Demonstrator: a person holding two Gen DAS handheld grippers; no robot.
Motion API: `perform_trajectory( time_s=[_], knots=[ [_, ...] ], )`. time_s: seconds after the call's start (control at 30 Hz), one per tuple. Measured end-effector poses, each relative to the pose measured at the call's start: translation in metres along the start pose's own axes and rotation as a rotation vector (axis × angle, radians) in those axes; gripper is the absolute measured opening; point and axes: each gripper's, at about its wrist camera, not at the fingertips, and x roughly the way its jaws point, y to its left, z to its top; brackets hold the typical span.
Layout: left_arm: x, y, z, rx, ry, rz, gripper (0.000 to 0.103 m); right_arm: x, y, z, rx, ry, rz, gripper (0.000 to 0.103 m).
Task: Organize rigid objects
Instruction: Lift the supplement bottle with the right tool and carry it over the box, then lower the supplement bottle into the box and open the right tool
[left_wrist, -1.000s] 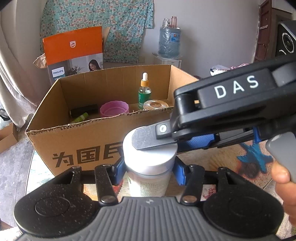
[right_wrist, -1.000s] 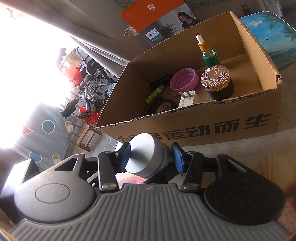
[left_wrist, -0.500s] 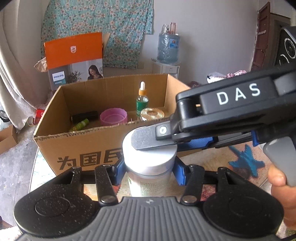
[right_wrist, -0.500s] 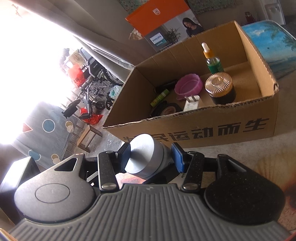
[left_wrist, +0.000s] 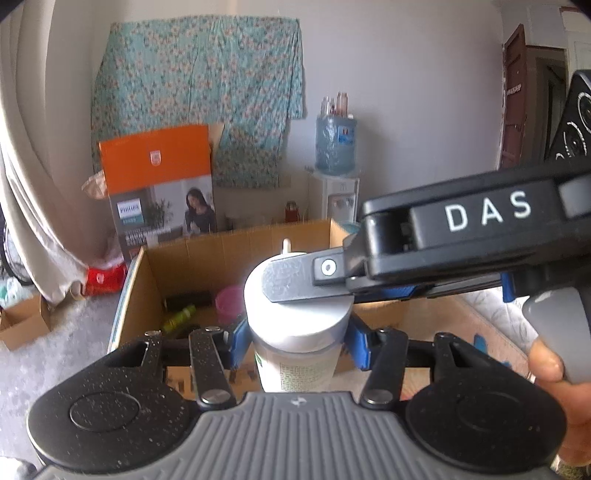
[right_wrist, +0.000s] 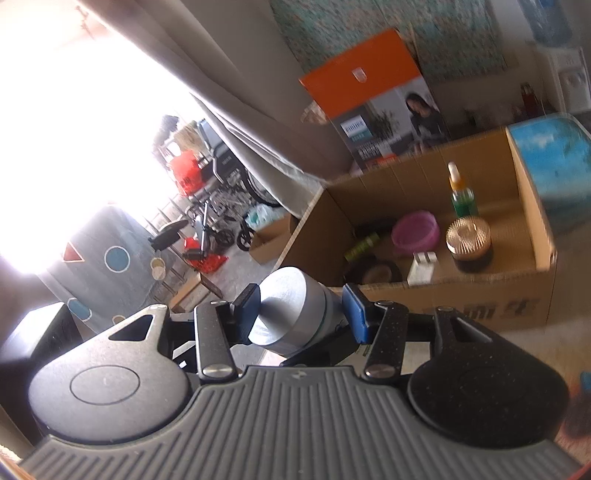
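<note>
A jar with a silver-white lid (left_wrist: 306, 321) and a pale labelled body hangs in the air in front of the open cardboard box (left_wrist: 236, 245). My left gripper (left_wrist: 297, 341) is shut on the jar just under the lid, one blue pad on each side. My right gripper (right_wrist: 301, 314) is shut on the same jar's lid (right_wrist: 288, 306). In the left wrist view it reaches in from the right, with one grey finger (left_wrist: 295, 282) lying across the lid. The jar's base is hidden.
The box (right_wrist: 480, 306) holds a green dropper bottle (right_wrist: 462, 199), a pink bowl (right_wrist: 415, 230), a gold-lidded dark jar (right_wrist: 469, 242), a white plug (right_wrist: 423, 267) and a green tube (right_wrist: 362, 245). An orange carton (left_wrist: 159, 177) and a water dispenser (left_wrist: 336, 147) stand behind. A hand (left_wrist: 554, 373) holds the right gripper.
Both grippers have risen together with the jar held between them. The box now sits lower and further off in both views, and more of the back wall shows.
</note>
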Motion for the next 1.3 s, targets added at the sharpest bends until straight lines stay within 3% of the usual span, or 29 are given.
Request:
perform_trajectory(
  time_s=[0.4,0.77,1.03,1.3],
  knots=[
    [0.019,-0.008,0.06,0.024,-0.105,-0.046,0.054,-0.031,0.013,0.057,-0.113,-0.108,-0.006,0.049],
    [0.103,-0.006,0.072,-0.046,0.056,-0.173,0.054,-0.01,-0.055,0.094,-0.032,-0.05,-0.098,0.049],
    [0.144,-0.008,0.054,-0.06,0.163,-0.189,0.054,0.016,-0.1,0.081,0.045,0.015,-0.132,0.05],
    [0.165,-0.01,0.045,-0.08,0.227,-0.196,0.054,0.036,-0.117,0.072,0.04,0.07,-0.174,0.05]
  ],
)
